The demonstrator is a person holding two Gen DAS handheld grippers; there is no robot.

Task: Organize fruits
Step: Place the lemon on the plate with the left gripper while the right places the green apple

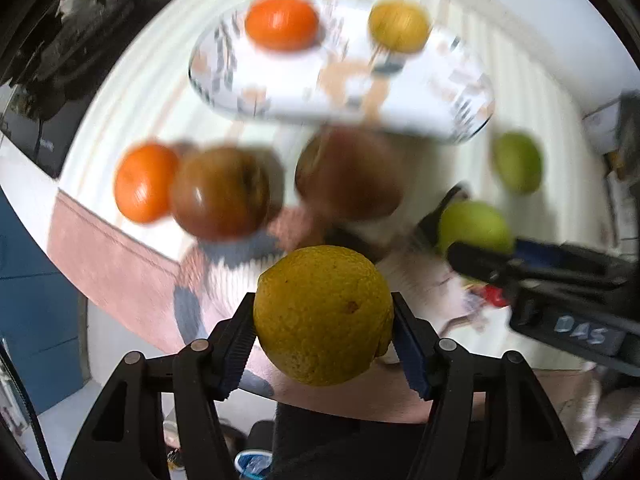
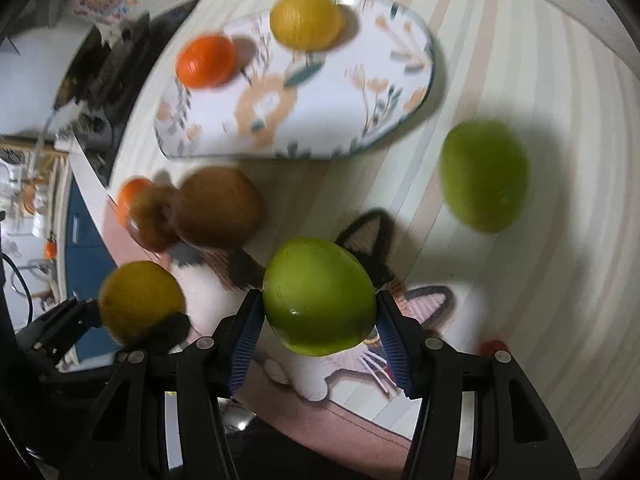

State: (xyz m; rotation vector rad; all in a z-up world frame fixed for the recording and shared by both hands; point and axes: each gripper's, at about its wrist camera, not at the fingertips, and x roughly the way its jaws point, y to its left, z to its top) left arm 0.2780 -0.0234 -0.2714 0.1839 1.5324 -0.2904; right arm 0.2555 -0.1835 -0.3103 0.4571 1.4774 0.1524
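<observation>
My left gripper (image 1: 324,332) is shut on a yellow citrus fruit (image 1: 323,314) and holds it above the table's near edge; it also shows in the right wrist view (image 2: 140,300). My right gripper (image 2: 318,320) is shut on a green fruit (image 2: 319,296), also seen in the left wrist view (image 1: 474,226). A floral oval tray (image 1: 400,104) (image 2: 340,92) holds an orange fruit (image 1: 282,22) (image 2: 206,60) and a yellow fruit (image 1: 398,24) (image 2: 305,20). On the table lie two brown-red fruits (image 1: 220,192) (image 1: 348,172), an orange fruit (image 1: 142,182) and a second green fruit (image 1: 518,162) (image 2: 484,170).
A striped cloth (image 2: 520,60) covers the table. A cat-patterned mat (image 2: 424,304) lies at the near edge. A small red object (image 2: 494,346) sits at the right. Dark clutter (image 2: 108,60) stands at the far left, past the table edge.
</observation>
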